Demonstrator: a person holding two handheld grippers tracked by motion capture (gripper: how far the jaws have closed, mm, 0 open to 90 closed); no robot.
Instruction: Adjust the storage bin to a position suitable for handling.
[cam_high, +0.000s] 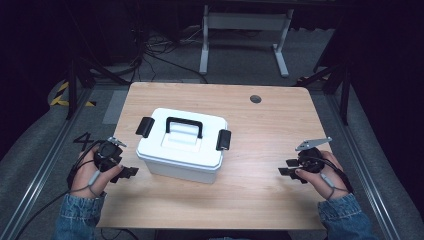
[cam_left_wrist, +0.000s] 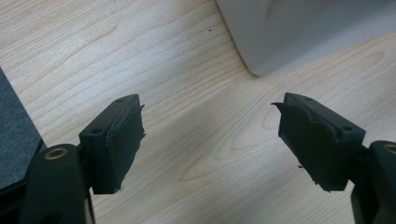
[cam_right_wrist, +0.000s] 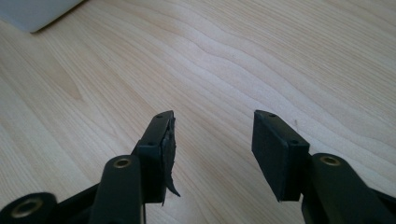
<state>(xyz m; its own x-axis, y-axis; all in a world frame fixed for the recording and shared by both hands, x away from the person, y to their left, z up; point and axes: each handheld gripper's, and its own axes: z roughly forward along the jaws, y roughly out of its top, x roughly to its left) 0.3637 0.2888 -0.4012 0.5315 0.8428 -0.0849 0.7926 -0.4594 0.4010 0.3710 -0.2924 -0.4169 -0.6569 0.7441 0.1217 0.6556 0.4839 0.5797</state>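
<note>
A pale wooden counter (cam_high: 260, 185) is sitting in a dark room, with grey floor and cables lying behind it.

On the left, the left gripper (cam_high: 125, 173) is waiting low over the counter, just beside the near left corner of the white box (cam_high: 182, 145). Its fingers (cam_left_wrist: 114, 142) are spread wide and are holding nothing. The box is sitting a little left of the middle of the counter, with its lid on. On the right, the right gripper (cam_high: 289, 167) is hanging well apart from the box. Its fingers (cam_right_wrist: 161, 154) are spread too, and they are empty.

What could go wrong? The box is looking big, and wider than the fingers can open. If the left gripper is pushing in at the corner, the box may be sliding away instead of getting caught. If only one clip is coming open, the lid may be sticking and the whole box may be tipping up. The smooth white sides may be slipping out of the fingers.

Counting now: one box, one black handle (cam_high: 184, 126) on top, two black clips, a left clip (cam_high: 145, 127) and a right clip (cam_high: 223, 139), two grippers, and one small round hole (cam_high: 255, 99) in the counter. The clips are probably shut, but it is too far away to be sure.
</note>
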